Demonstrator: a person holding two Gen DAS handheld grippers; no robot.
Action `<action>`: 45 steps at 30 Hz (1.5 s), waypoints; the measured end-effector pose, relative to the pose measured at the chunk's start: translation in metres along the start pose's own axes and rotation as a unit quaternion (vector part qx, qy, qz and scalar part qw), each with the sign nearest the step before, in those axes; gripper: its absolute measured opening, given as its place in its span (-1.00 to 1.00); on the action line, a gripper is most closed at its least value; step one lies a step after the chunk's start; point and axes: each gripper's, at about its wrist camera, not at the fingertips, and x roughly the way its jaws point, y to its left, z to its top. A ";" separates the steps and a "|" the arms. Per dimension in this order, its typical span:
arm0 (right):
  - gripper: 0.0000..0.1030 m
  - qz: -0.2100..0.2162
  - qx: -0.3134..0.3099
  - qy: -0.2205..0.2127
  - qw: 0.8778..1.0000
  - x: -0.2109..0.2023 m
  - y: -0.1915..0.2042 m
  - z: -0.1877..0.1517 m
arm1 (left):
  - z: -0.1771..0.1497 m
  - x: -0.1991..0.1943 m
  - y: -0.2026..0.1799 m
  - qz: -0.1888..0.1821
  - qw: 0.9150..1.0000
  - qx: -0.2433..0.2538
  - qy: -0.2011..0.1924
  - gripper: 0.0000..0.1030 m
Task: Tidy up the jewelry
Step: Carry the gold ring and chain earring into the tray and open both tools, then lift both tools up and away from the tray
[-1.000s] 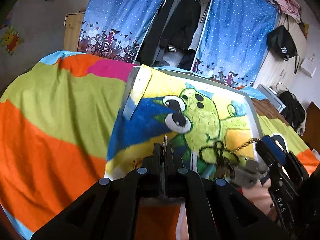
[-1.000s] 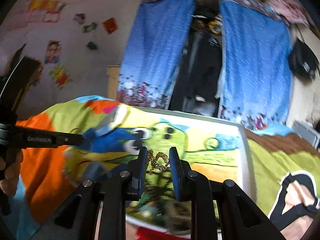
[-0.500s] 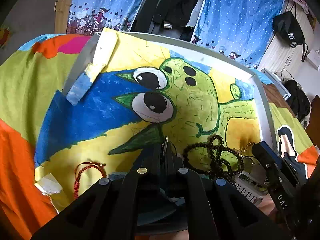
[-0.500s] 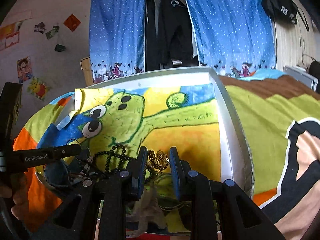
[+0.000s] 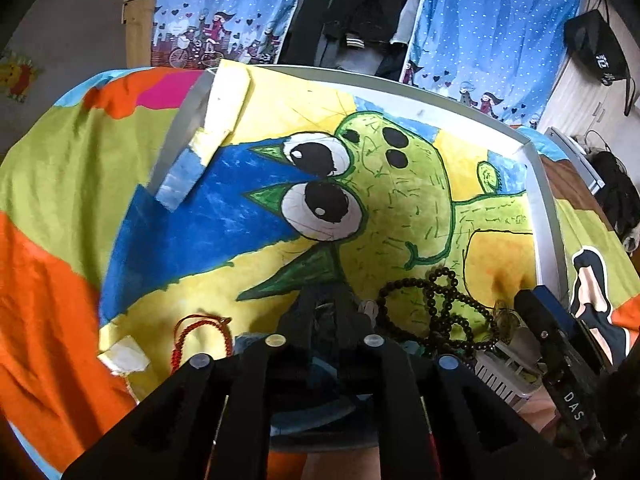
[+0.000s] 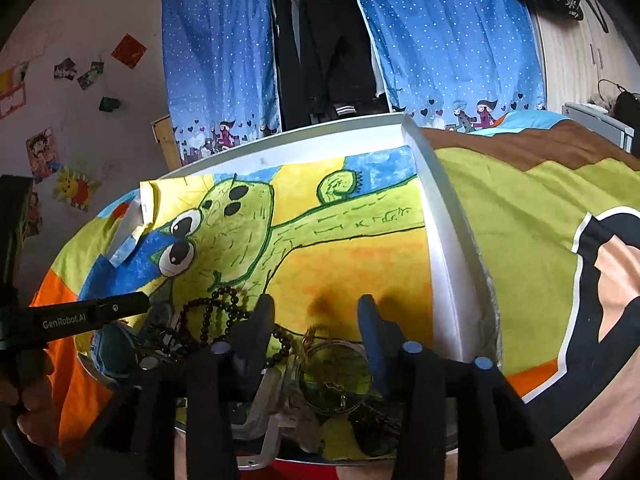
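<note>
1. At the far left of my left wrist view, a red cord bracelet [image 5: 200, 334] lies on the painted board [image 5: 192, 240], which rests on the bed's bright duvet [image 5: 52, 184]

2. My left tool [image 5: 329, 312] sits just right of that bracelet, its fingers pressed close together; something small and blurred shows between the tips, and I cannot tell what it is

3. Just right of that tool, a dark bead necklace [image 5: 440, 312] lies in loops on the board, beside a white slotted tray [image 5: 500, 376]

4. In the right wrist view, my right tool [image 6: 316, 320] is spread wide, blue pads apart, nothing pinched

5. Below its gap, a gold chain [image 6: 310, 338] trails over the rim of a round clear dish [image 6: 336, 376], the chain lying inside the dish and free of both fingers

6. The board's white frame [image 6: 448, 264] runs along the right side
</note>
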 end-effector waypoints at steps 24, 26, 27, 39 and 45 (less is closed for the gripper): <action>1.00 0.024 -0.022 -0.164 0.986 -0.145 0.004 0.034 | -0.022 -0.182 -0.020 0.052 0.975 -0.024 -0.214 0.97; 1.00 0.023 -0.031 -0.184 0.982 -0.163 0.009 0.032 | -0.031 -0.197 -0.024 0.050 0.971 -0.018 -0.232 0.97; 1.00 0.022 -0.036 -0.194 0.980 -0.174 0.013 0.031 | -0.037 -0.206 -0.026 0.051 0.969 -0.014 -0.241 0.97; 1.00 -0.012 -0.058 -0.275 0.960 -0.276 0.043 -0.020 | -0.120 -0.289 -0.044 0.055 0.957 0.021 -0.285 0.98; 1.00 -0.027 -0.057 -0.309 0.949 -0.325 0.062 -0.061 | -0.166 -0.324 -0.041 0.040 0.957 0.009 -0.289 0.97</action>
